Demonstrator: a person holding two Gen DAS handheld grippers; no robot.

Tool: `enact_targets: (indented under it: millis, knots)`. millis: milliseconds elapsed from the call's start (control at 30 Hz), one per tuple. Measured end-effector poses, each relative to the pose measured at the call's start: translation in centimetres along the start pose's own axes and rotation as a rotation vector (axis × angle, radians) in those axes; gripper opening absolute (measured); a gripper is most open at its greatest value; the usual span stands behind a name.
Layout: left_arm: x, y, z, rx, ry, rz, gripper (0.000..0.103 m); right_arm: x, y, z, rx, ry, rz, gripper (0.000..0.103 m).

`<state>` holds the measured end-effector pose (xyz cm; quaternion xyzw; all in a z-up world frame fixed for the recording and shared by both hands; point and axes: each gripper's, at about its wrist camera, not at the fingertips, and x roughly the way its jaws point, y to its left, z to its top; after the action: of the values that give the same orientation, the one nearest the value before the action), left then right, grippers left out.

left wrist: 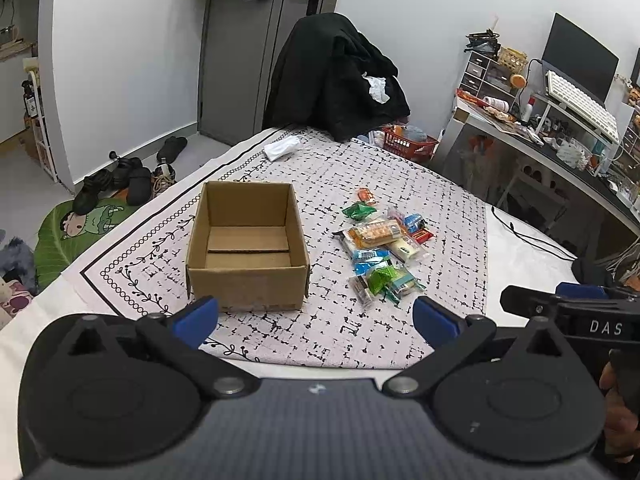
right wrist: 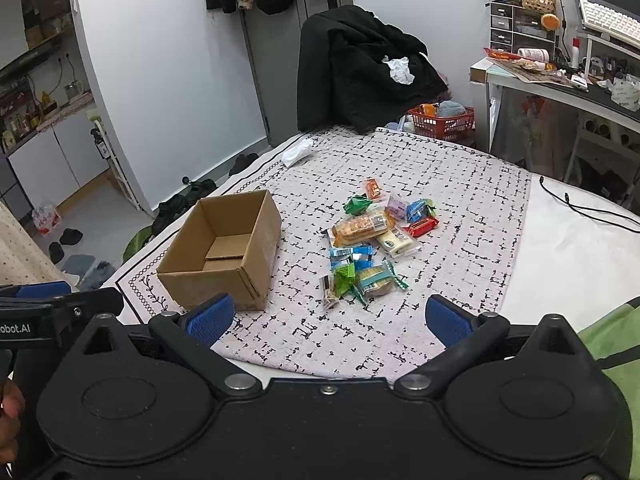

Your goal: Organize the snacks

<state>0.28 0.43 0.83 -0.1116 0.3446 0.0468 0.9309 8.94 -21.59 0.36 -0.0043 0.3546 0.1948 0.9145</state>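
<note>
**Both grippers waiting wide over the near edge, box and snacks untouched**

The left gripper (left wrist: 316,318) is hovering with its blue pads spread far apart and nothing between them; the right gripper (right wrist: 330,318) is doing the same, jaws gaping and empty. Both are hanging above the near edge of the cloth (left wrist: 400,184), well short of any packet, and each is showing at the edge of the other's view.

Judging from this, the step in hand is the first pick. The sensible way is going for a loose packet on the near fringe of the pile (right wrist: 374,244), such as the green packet (right wrist: 344,278), coming down with one pad on each side of it and closing on the crimped end rather than the flat middle, since these wrappers are looking slippery and thin. The right gripper is sitting nearer the pile, so it is looking the better one to start; the left is lining up more with the box (left wrist: 248,244), and could be steadying it if it slides.

The box is standing open and empty, plain brown card, flaps folded down flat inside, left of the pile and apart from it. The snacks are lying in a loose heap on the cloth, some overlapping: an orange cake pack (right wrist: 362,226) in clear film, blue, green and red wrappers, a pale bar, and one small orange packet (right wrist: 373,188) lying a little beyond the rest
</note>
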Motion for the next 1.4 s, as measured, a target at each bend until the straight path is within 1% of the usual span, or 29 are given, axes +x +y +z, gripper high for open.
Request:
enact_targets:
  millis: [300, 567, 700, 1000, 1200, 1300, 1367, 1400]
  knots:
    - [0.5, -0.3, 0.2, -0.002, 0.008, -0.002, 0.103, 0.3, -0.3, 0.5, -0.006, 0.004, 0.023, 0.103]
    - [1.3, -0.4, 0.6, -0.008, 0.017, 0.002, 0.103, 1.0, -0.5, 1.5, 0.014, 0.017, 0.044, 0.103]
    - [1.7, -0.5, 1.1, -0.013, 0.021, 0.0, 0.103, 1.4, -0.5, 2.0, 0.009, 0.02, 0.028, 0.103]
    - [3.6, -0.8, 2.1, -0.017, 0.034, -0.005, 0.103, 3.4, -1.2, 2.9, 0.003, 0.042, 0.02, 0.103]
    - [5.6, -1.2, 2.7, -0.036, 0.046, -0.027, 0.102, 5.3, -2.4, 3.4, 0.038, 0.061, -0.001, 0.103]
    - [6.8, -1.5, 2.8, -0.046, 0.055, -0.04, 0.101, 6.6, -3.4, 3.6, 0.075, 0.082, 0.006, 0.1]
    - [7.7, -1.7, 2.9, -0.048, 0.065, -0.042, 0.098, 7.6, -3.8, 3.6, 0.092, 0.106, 0.022, 0.092]
    - [8.2, -1.8, 3.0, -0.052, 0.072, -0.044, 0.097, 8.0, -4.0, 3.7, 0.099, 0.116, 0.029, 0.091]
